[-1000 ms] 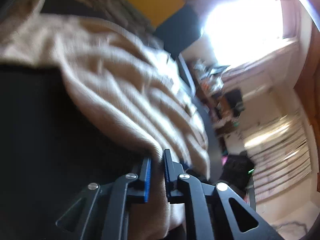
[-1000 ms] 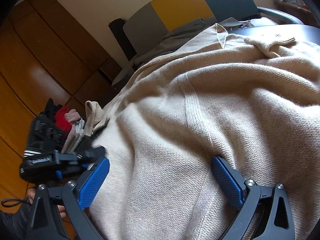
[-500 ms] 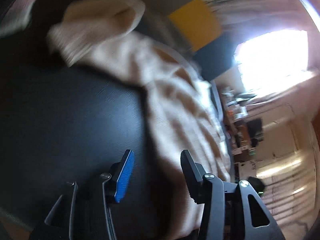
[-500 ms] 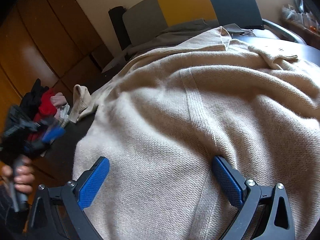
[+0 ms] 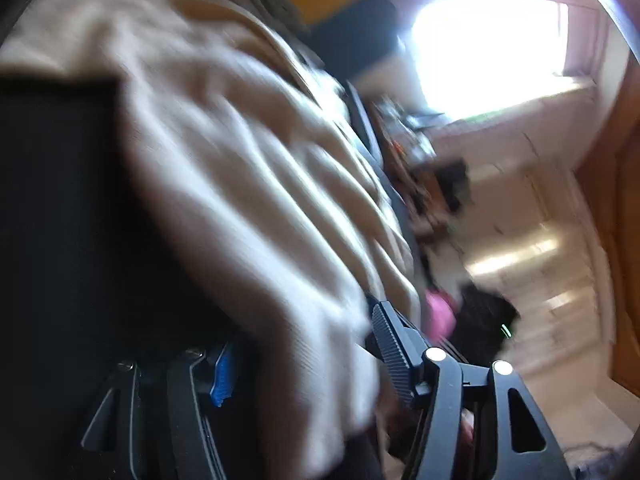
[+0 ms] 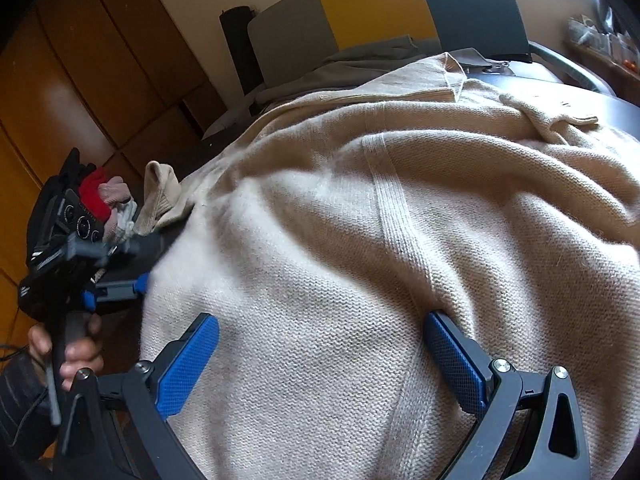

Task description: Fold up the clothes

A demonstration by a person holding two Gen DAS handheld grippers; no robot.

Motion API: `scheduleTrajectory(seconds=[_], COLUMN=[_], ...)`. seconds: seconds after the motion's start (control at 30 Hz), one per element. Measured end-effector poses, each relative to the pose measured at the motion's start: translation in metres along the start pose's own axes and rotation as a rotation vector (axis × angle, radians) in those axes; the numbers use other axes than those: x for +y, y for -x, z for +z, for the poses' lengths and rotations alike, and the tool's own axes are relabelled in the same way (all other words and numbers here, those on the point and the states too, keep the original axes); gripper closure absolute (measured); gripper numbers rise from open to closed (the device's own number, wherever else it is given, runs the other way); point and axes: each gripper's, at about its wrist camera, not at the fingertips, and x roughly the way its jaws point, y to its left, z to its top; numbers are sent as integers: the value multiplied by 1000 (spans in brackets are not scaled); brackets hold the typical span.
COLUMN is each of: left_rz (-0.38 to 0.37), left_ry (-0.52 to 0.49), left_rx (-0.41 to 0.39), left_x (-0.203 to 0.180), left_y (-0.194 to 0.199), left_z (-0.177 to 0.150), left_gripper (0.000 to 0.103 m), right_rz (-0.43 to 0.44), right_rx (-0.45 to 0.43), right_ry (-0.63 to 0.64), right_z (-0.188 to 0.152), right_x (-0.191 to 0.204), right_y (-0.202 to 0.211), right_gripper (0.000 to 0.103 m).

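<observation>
A beige knit sweater (image 6: 400, 220) lies spread over the dark table (image 5: 60, 208), one sleeve cuff (image 6: 160, 196) bunched at its left edge. My right gripper (image 6: 320, 332) stands open low over the sweater's near part, its blue pads wide apart and the knit beneath them. In the blurred left wrist view, my left gripper (image 5: 306, 360) is at the sweater's (image 5: 240, 160) edge. Its jaws are opening, a fold of the hem lies loose between them, and the pads do not press it. From the right wrist view, the left gripper (image 6: 116, 288) sits at the sweater's left edge, held by a hand (image 6: 76, 344).
A pile of red, pink and black clothes (image 6: 100, 196) lies at the table's left. A grey garment (image 6: 360, 60) is heaped behind the sweater, before a grey, yellow and blue chair back (image 6: 360, 8). Wooden cabinets (image 6: 80, 80) stand left. A bright window (image 5: 488, 44) glares.
The left gripper, nearly shut on the sweater's edge before, opened and let it go, swung away over the bare table, then came back down at the hem. The right gripper has stayed put.
</observation>
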Motion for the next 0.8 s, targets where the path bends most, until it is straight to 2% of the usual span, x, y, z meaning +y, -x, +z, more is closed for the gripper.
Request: scheduleTrajectory(seconds=[0.03,0.1,0.13,0.17,0.2,0.23,0.33,0.43,0.53,0.57,0.63,0.7,0.8], left_rz=[-65,-127,-115,-102,-82,-48,82,192,284,260,214,210,218], left_ry=[16,37,23,18,21,19,-4,-45,-139,-163,-208,-190,-96], left_rx=[36,45,27,1,-28,-72,-183,-258,-239,-232,-222,-260,-305], left_x=[-2,-2,-3,-3,-1,0,0,-8,-32,-37,-47,-42,-17], left_y=[-5,-7,-4,1,6,15,49,81,102,109,122,143,161], left_z=[-5,-11,-12,-12,-11,-8,3,13,12,6,-5,-12,-21], left_gripper=[44,51,65,74,93,97,97,98,96,95,83,81,77], right_rz=[-5,-19,-27,-35,-46,-60,-137,-222,-208,-206,-234,-251,-236], right_rx=[4,14,20,27,39,61,169,215,237,232,228,214,191], right_ry=[11,38,52,69,90,118,221,302,320,332,375,393,394], right_z=[0,0,0,0,0,1,5,3,-2,-3,-5,-6,-8], right_x=[1,4,6,8,10,13,25,33,36,40,50,53,47], right_y=[0,-2,-2,-3,-5,-6,-11,-10,-16,-18,-26,-30,-27], right_gripper=[0,0,0,0,0,0,0,0,0,0,0,0,0])
